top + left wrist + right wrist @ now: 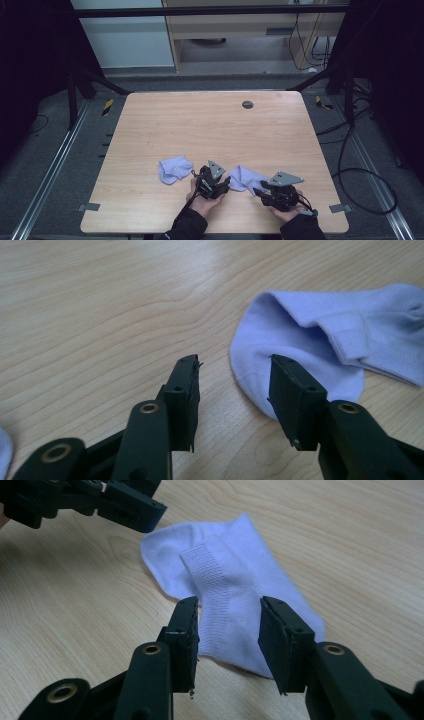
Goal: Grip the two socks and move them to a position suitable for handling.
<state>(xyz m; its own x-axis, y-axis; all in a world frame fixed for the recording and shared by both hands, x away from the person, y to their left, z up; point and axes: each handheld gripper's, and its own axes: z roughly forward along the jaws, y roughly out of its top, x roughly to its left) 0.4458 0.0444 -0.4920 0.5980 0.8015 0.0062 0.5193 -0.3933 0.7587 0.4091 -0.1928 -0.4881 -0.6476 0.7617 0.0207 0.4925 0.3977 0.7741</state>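
Your left gripper (226, 184) and your right gripper (257, 191) both sit low over the near part of the table (165, 125), one at each end of the same pale lilac sock (246, 178). This sock lies flat between the two grippers, a little right of the middle of the near edge. In the left gripper view, your left gripper (234, 371) has its jaws apart; one jaw stands over the rounded end of the sock (300, 335), the other over bare wood (100, 315), and the pads do not press on the fabric. In the right gripper view, your right gripper (229, 611) also has its jaws apart, with the ribbed band of the sock (225, 580) running between them. The cloth looks loose there, so this gripper is released too and grasps nothing. The same view shows your left gripper (150, 511) farther off, at the other end of the sock, just beside its edge. A second sock (174, 169), same colour, lies bunched up to the left of your left hand (201, 201), apart from the first one. Your right hand (285, 212) rests close to the near edge of the table.
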